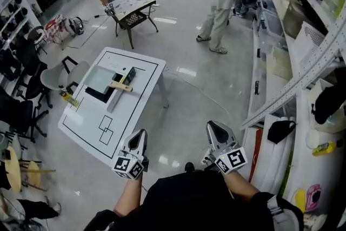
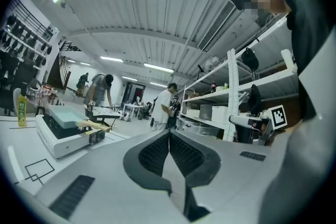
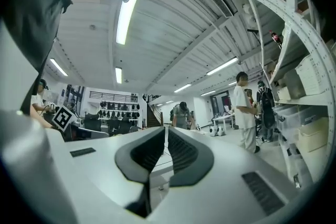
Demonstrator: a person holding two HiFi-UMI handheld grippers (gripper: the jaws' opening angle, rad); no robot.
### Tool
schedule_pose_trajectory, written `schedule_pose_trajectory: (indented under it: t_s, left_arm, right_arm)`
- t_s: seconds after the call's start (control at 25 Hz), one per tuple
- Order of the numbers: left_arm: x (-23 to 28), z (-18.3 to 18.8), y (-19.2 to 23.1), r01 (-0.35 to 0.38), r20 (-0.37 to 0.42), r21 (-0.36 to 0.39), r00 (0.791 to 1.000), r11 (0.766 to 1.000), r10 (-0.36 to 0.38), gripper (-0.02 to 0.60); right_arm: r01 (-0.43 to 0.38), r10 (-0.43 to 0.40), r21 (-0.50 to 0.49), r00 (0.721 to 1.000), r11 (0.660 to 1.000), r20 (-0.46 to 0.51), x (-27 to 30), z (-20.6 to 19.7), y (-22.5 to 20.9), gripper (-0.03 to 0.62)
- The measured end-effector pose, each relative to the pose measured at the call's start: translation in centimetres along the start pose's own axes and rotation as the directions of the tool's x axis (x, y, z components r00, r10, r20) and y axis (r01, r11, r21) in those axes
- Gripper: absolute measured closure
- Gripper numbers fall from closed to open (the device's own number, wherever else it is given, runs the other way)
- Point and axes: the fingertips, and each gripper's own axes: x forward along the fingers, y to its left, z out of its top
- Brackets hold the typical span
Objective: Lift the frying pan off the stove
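The left gripper (image 1: 141, 132) and right gripper (image 1: 212, 125) are closed on nothing, and the frying pan (image 1: 102, 79) sits on the stove (image 1: 129, 74) at ten o'clock, not lifted yet

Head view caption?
Both shut, left hand-held gripper and right hand-held gripper short of white table; square pale frying pan on portable stove.

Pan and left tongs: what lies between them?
In the head view, only bare table with two outlined squares lies between the pan and the left tongs.
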Motion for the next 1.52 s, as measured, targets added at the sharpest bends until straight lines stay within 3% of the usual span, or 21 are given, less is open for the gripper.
schedule_pose_trajectory:
  t_s: [0.24, 0.48, 0.6, 0.76, 1.08, 1.2, 1.36, 1.52]
  left_arm:
    - [4.4, 0.8, 2.2, -0.102, 0.023, -0.016, 0.995, 0.995, 0.102, 0.565]
    - [6.5, 0.9, 5.2, -0.158, 0.028, -0.028, 0.987, 0.987, 0.159, 0.563]
    - [7.0, 0.3, 7.9, -0.202, 0.036, -0.047, 0.978, 0.978, 0.204, 0.565]
    - [7.6, -0.5, 12.3, -0.273, 0.055, -0.083, 0.959, 0.958, 0.278, 0.565]
    - [8.0, -1.6, 20.3, -0.411, 0.039, -0.135, 0.907, 0.901, 0.419, 0.565]
    - [8.4, -1.3, 23.1, -0.45, 0.042, -0.135, 0.888, 0.883, 0.459, 0.565]
    - [8.5, -1.5, 25.1, -0.507, 0.044, -0.155, 0.854, 0.848, 0.519, 0.565]
    - [8.6, -0.6, 26.4, -0.565, 0.045, -0.148, 0.816, 0.812, 0.576, 0.565]
  right_arm:
    - [-0.087, 0.087, 0.037, 0.996, 0.996, 0.003, 5.7, -0.9, -5.3, 0.568]
    - [-0.204, 0.202, 0.104, 0.979, 0.973, 0.034, 12.0, -1.6, -6.7, 0.534]
    - [-0.29, 0.293, 0.188, 0.956, 0.938, 0.015, 15.7, -3.3, -6.3, 0.515]
    - [-0.406, 0.431, 0.325, 0.902, 0.854, -0.008, 21.1, -5.2, -5.4, 0.494]
    - [-0.55, 0.659, 0.545, 0.752, 0.633, -0.007, 34.1, -7.4, -2.6, 0.49]
    - [-0.595, 0.736, 0.56, 0.676, 0.576, -0.039, 38.9, -8.6, -0.4, 0.48]
    - [-0.647, 0.84, 0.602, 0.537, 0.468, -0.076, 43.5, -9.7, 2.9, 0.479]
    - [-0.601, 0.923, 0.731, 0.372, 0.324, -0.103, 47.0, -11.7, 6.1, 0.467]
